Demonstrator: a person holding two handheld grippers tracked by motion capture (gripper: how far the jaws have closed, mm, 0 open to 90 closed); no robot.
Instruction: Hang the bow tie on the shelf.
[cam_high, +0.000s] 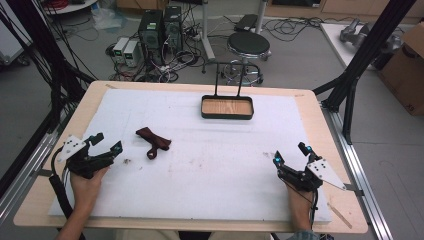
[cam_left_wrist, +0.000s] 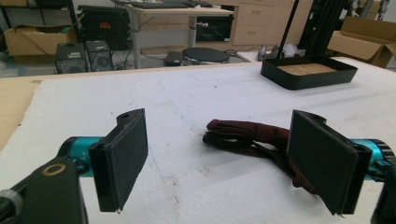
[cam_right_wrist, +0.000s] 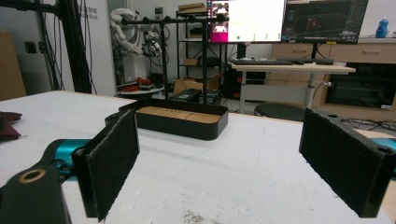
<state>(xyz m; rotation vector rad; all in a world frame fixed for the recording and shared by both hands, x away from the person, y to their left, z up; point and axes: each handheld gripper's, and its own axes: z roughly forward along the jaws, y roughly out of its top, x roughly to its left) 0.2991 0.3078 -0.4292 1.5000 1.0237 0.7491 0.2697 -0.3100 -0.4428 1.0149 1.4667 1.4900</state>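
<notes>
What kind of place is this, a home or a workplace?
Most likely a robotics lab or workshop: computer towers with tangled cables on the floor, monitors above a desk, and a padded table framed by black struts.

We see the dark red cloth (cam_left_wrist: 247, 135) only in part in the left gripper view: its near end runs behind the pad (cam_left_wrist: 322, 161) at the right of that view, so we cannot tell how far it reaches. In the right gripper view the picture's left edge cuts the cloth (cam_right_wrist: 7, 125) to a sliver. The tray's (cam_left_wrist: 308, 74) upright post leaves the top of the left gripper view. In the high view both forearms are cut by the bottom edge, and the small dark specks (cam_high: 127, 161) on the white sheet (cam_high: 220, 165) are too small for us to identify.
</notes>
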